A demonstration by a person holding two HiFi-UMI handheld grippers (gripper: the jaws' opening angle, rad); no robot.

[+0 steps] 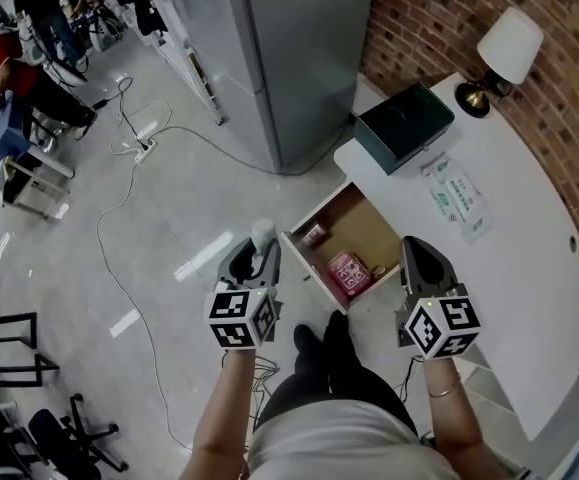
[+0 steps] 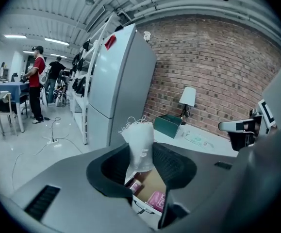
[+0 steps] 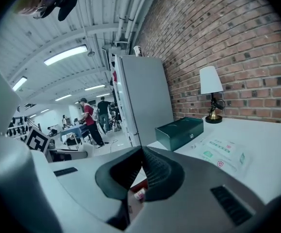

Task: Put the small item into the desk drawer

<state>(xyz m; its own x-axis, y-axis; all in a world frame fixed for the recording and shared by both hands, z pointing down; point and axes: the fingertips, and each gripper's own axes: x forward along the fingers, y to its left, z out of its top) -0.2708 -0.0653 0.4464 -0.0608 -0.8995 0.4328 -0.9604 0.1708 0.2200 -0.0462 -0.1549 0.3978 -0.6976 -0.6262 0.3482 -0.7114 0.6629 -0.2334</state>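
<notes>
Pouch (image 2: 140, 144) beside the open drawer (image 1: 367, 220)
The left hand-held gripper (image 1: 257, 260) clamped the white pouch (frayed top) just left of the drawer; the right hand-held gripper (image 3: 141, 152) had its jaws together, empty. Farther off, a green box (image 1: 404, 126) sat on the surface (image 1: 529, 268).

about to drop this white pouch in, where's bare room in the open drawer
The drawer has bare brown floor in its middle, between the small reddish object and the desk edge. The front corner is crowded by the pink packet. The left gripper holds the white pouch.
</notes>
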